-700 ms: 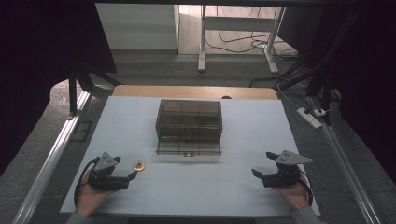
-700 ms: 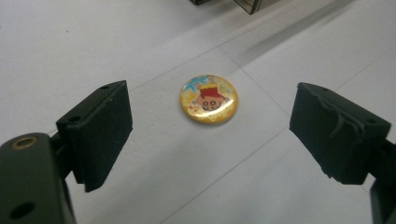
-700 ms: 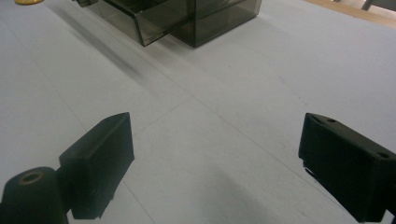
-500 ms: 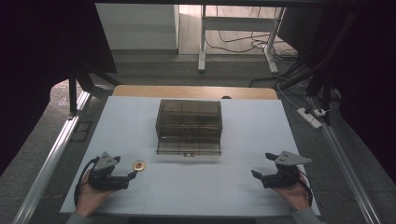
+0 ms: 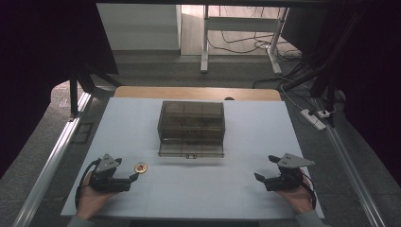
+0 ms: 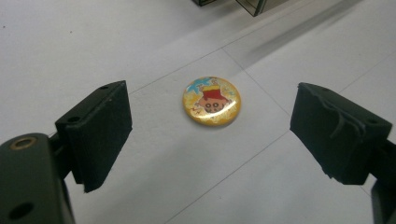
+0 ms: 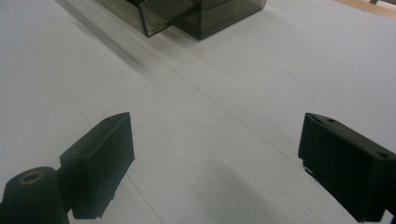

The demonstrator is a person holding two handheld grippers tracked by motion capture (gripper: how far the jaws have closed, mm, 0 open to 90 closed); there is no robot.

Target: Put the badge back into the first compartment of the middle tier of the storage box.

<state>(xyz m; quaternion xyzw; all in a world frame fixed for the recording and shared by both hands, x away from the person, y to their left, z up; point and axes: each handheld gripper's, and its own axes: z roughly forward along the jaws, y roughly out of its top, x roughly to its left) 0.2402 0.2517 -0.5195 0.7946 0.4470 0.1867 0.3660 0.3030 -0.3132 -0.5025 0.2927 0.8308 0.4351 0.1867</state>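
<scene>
A small round badge (image 6: 212, 101) with a yellow face and a cartoon figure lies flat on the white table; in the high view the badge (image 5: 140, 167) sits near the front left. My left gripper (image 5: 134, 176) rests on the table just short of it, open, with the badge (image 6: 212, 101) ahead of the gap between the two black pads (image 6: 100, 130). My right gripper (image 5: 265, 170) stands open at the front right, held in a hand, with bare table between its pads (image 7: 100, 161).
A smoky transparent drawer box (image 5: 191, 125) stands at the table's middle, its lowest drawer (image 5: 191, 150) pulled out toward me; its corner (image 7: 187, 16) lies ahead of the right gripper. Metal rails run along both table sides. Cables and a power strip (image 5: 314, 118) lie on the floor.
</scene>
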